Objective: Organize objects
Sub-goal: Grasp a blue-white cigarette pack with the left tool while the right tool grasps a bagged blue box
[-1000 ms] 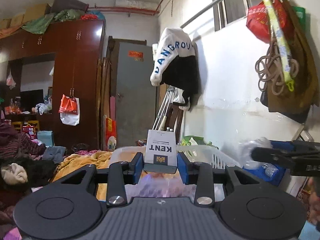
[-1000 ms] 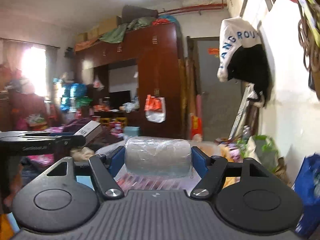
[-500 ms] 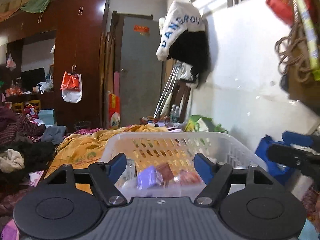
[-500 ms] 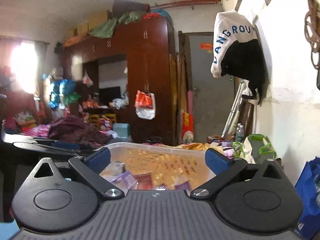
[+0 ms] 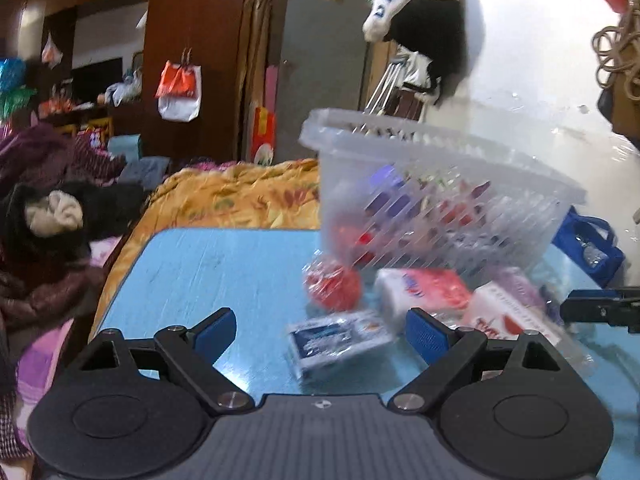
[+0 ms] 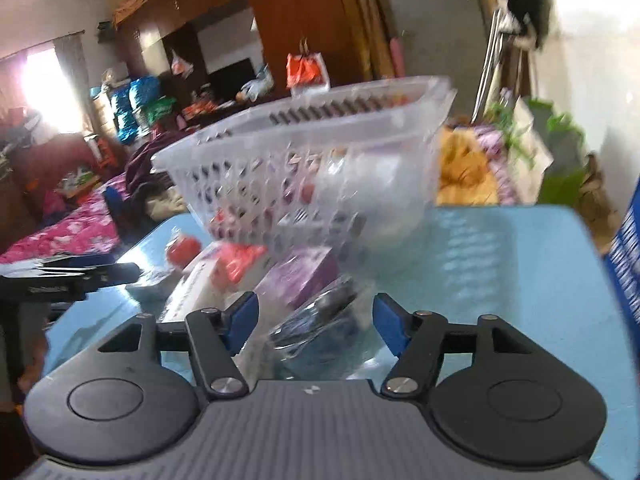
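Each hand-held tool looks the same. The left gripper [image 5: 320,330] has a wide grey ribbed housing nearest the camera, with a small white mark at its front edge. Flanking the housing sit two matte black round plates, each with a recessed inner disc. Forward of these run black linkage arms with triangular cut-outs, pinned by shiny silver screws. The fingers [image 5: 426,334] end in bright blue textured pads. The right gripper [image 6: 314,322] repeats this build: grey ribbed body, black discs, silver screws, blue pads [image 6: 386,326].
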### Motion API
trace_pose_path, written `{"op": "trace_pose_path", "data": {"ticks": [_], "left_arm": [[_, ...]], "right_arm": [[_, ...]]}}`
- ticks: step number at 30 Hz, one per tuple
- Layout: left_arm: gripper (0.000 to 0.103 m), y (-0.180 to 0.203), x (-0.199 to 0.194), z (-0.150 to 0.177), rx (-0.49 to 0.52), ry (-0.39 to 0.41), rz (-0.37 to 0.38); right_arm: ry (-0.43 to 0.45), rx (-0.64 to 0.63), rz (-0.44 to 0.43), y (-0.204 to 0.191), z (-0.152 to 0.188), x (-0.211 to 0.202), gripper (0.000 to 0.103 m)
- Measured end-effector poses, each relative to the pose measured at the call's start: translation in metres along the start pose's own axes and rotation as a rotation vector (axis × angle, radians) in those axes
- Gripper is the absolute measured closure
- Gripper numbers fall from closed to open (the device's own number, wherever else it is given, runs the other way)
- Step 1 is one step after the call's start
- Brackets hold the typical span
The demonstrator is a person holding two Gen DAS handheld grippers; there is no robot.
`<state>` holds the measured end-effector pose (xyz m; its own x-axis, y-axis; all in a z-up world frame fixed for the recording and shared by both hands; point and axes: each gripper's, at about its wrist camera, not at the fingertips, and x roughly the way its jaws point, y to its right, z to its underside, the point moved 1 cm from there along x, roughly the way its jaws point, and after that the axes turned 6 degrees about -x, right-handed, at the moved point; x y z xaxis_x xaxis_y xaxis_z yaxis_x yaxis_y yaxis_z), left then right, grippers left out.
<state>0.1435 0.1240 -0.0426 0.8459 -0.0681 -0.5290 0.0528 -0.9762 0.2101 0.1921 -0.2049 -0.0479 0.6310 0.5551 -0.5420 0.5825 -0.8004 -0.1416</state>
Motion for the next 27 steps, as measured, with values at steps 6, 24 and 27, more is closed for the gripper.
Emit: {"op": "trace_pose_path", "data": {"ticks": [6, 24, 27], "left_arm": [[0.009, -0.002, 0.009, 0.011, 0.007, -0.04, -0.011], [0.047, 0.021, 0.013, 0.017, 0.097, -0.041, -0.066], [0.048, 0.02, 0.001, 0.018, 0.083, 0.018, -0.027]], "right_arm": [[-0.008, 0.023, 0.028, 0.01, 0.008, -0.004, 0.036], [0.013, -0.002, 0.103, -0.005, 0.013, 0.004, 0.05], [0.07, -0.022, 0.132, -0.01, 0.015, -0.006, 0.052]]}}
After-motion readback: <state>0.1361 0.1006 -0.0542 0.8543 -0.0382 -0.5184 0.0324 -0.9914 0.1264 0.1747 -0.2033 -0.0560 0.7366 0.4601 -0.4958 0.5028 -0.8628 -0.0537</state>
